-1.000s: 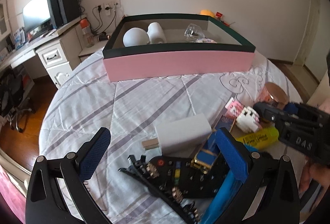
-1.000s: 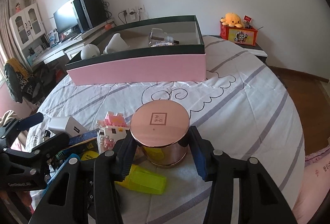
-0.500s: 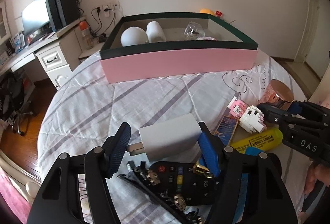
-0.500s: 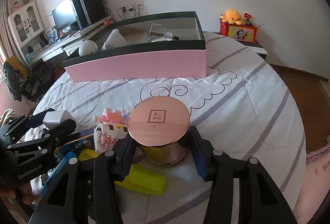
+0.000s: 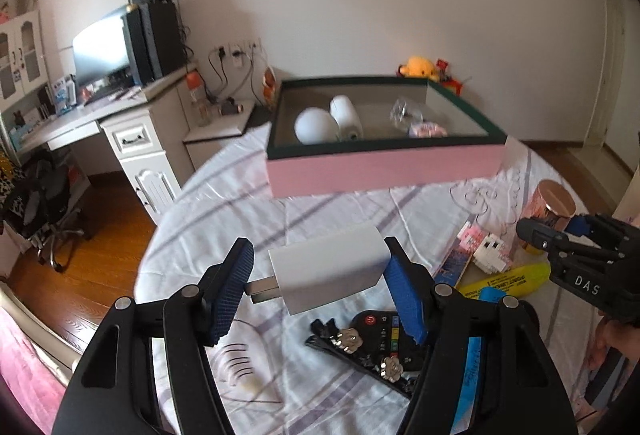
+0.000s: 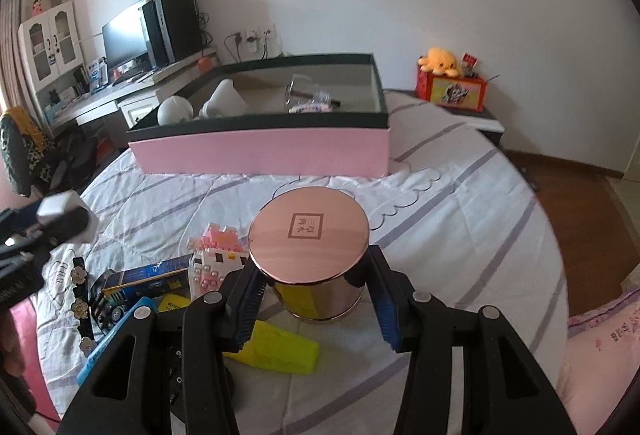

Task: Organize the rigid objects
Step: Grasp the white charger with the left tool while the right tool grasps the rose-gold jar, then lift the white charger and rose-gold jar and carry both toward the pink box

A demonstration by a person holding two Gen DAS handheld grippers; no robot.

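Observation:
My left gripper (image 5: 320,285) is shut on a white charger plug (image 5: 332,271), with the prongs pointing at the left pad. It holds the plug clear above the striped bedspread (image 5: 224,219). In the right wrist view the same plug (image 6: 56,205) shows at the far left. My right gripper (image 6: 316,297) is shut on a rose-gold round tin (image 6: 308,231), both blue pads against its wall. Whether the tin rests on the bed I cannot tell. Farther back on the bed stands a pink open box (image 5: 384,171) with a dark rim, holding two white bulbs (image 5: 316,125) and a glass piece.
Between the grippers lie a pink-and-white block toy (image 6: 216,259), a yellow highlighter (image 6: 276,351), a black remote (image 5: 380,331), a flowered hair clip (image 5: 348,337) and a blue box (image 6: 148,277). A desk (image 5: 132,131) with a monitor stands left of the bed, wooden floor beside it.
The left jaws closed onto the white plug and raised it off the bedspread, above the remote. The right gripper kept its hold on the tin and hardly moved.

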